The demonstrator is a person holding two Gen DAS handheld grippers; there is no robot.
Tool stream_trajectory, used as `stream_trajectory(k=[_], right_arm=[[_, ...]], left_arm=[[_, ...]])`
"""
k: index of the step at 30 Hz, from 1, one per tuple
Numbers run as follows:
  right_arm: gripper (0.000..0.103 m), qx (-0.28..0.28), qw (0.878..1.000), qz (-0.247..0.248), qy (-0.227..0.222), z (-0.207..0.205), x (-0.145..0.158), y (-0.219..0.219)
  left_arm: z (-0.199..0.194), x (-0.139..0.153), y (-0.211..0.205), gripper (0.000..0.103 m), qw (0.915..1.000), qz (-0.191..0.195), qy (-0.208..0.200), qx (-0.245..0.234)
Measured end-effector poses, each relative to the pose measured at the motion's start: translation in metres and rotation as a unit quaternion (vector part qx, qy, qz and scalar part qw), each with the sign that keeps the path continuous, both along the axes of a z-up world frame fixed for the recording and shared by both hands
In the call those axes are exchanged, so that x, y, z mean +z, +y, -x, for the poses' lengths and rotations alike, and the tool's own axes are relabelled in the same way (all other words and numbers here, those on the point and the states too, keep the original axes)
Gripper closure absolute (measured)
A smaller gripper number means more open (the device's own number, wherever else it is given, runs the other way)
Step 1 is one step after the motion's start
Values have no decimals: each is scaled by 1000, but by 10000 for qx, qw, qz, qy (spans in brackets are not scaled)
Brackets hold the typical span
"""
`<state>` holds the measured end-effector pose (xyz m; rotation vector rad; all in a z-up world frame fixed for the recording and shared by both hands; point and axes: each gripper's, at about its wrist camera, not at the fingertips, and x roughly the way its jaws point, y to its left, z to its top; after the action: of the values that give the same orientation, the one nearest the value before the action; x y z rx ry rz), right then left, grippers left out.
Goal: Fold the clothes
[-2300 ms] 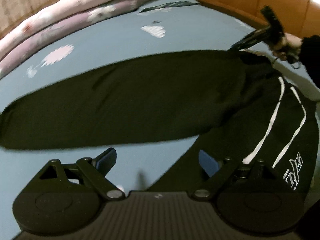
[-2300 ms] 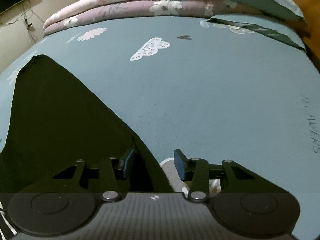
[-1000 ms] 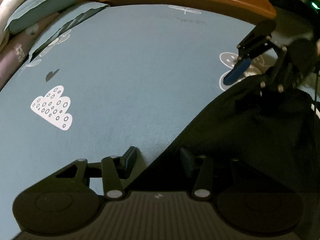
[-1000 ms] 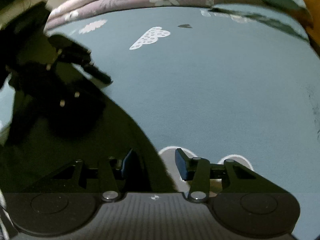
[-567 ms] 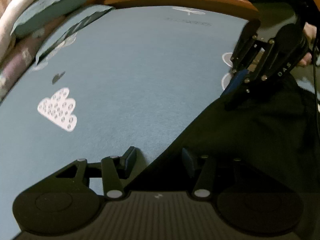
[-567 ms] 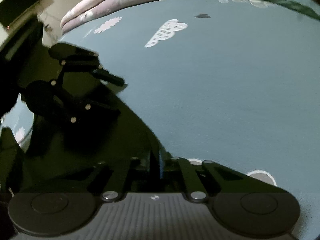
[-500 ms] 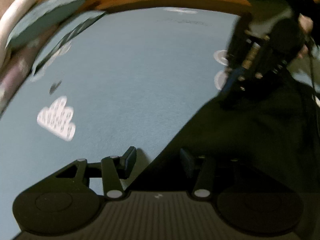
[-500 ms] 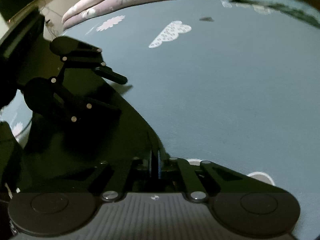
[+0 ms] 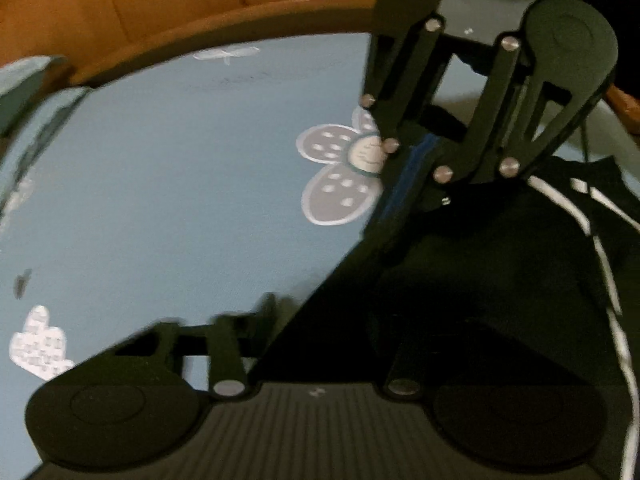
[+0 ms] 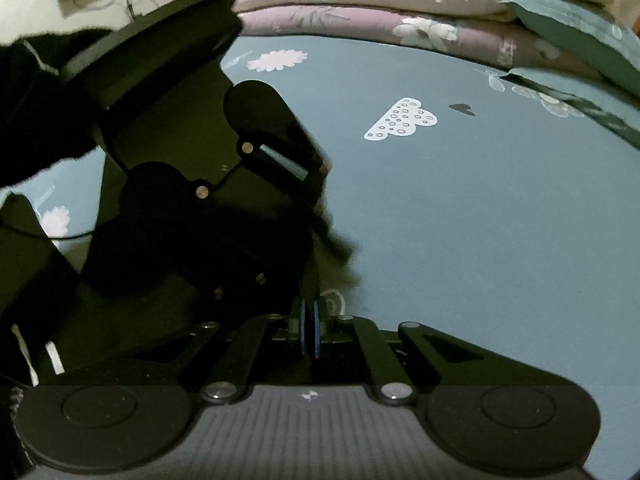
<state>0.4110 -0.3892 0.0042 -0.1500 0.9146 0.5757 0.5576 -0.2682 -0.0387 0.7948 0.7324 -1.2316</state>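
A black garment [image 9: 500, 280] with white side stripes lies on the blue sheet [image 9: 180, 200]. My right gripper [image 9: 394, 208] stands close ahead in the left wrist view, shut on the garment's edge and holding it a little above the sheet. The right wrist view shows its blue pads [image 10: 316, 328] pressed together on black fabric, with more of the garment [image 10: 60, 320] at the lower left. My left gripper [image 9: 320, 312] straddles the same edge; its jaws are closing, blurred, with a gap still showing. It looms large at the left of the right wrist view as the left gripper [image 10: 322, 224].
The sheet carries a flower print [image 9: 340, 176] and a cloud print [image 10: 402, 124]. A brown wooden bed frame [image 9: 200, 28] curves along the far side. Folded pink quilts [image 10: 400, 4] and a teal pillow [image 10: 568, 24] are stacked at the bed's end.
The right gripper went from open to shut on the garment's edge and rose with it. The two grippers have drawn close together and rolled. The left finger now blurs inward.
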Motion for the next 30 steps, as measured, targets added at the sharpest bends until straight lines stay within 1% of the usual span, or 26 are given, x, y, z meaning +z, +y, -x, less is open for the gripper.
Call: stream_trajectory(k=[1, 2, 3, 5, 7, 11, 15, 16, 17, 18, 19, 20, 21, 22, 23, 24, 26, 30], right_arm=[[97, 27, 9999, 119, -10, 0, -1, 3], [91, 48, 9997, 246, -58, 1, 0, 6], [88, 61, 9993, 358, -111, 3, 0, 9], [68, 163, 9978, 599, -220, 3, -1, 16], [62, 292, 9954, 845, -331, 2, -3, 22], [62, 393, 9920, 1163, -294, -8, -14, 28], [62, 517, 9892, 1363, -184, -18, -26, 31], [64, 533, 9889, 1379, -157, -18, -28, 31], [78, 551, 9890, 1363, -152, -17, -28, 32], [84, 567, 9894, 1327, -180, -15, -27, 32], [87, 578, 9895, 1309, -220, -13, -25, 33], [89, 580, 9895, 1297, -261, -10, -22, 33], [90, 569, 9898, 1275, -287, -7, -19, 33], [91, 557, 9901, 1249, -318, -5, -16, 32], [91, 546, 9902, 1232, -360, -2, -12, 31], [91, 536, 9904, 1213, -383, -1, -10, 31], [92, 513, 9907, 1187, -420, 1, -6, 30], [92, 487, 9906, 1192, -452, 6, -3, 30]], left_arm=[[1, 0, 0, 96, 10000, -9, 42, -64], [3, 0, 1, 96, 9999, 5, -25, -118], [4, 1, 2, 96, 9999, 30, -78, -132], [6, 3, 5, 97, 9998, 73, -99, -128], [8, 5, 7, 97, 9998, 99, -124, -133], [12, 9, 8, 97, 9996, 103, -190, -198], [16, 10, 8, 97, 9993, 100, -228, -262], [16, 10, 8, 97, 9993, 93, -245, -273], [16, 11, 7, 96, 9992, 86, -262, -284], [16, 11, 8, 90, 9990, 112, -333, -277], [16, 11, 9, 89, 9986, 153, -429, -262], [14, 12, 11, 83, 9984, 191, -473, -253], [12, 13, 13, 75, 9982, 228, -494, -248], [10, 13, 16, 70, 9982, 241, -488, -241], [7, 13, 18, 59, 9983, 243, -471, -233], [6, 14, 21, 55, 9983, 223, -473, -238], [3, 14, 25, 55, 9985, 121, -470, -243], [-8, 5, 42, 56, 9987, -312, -384, -136]])
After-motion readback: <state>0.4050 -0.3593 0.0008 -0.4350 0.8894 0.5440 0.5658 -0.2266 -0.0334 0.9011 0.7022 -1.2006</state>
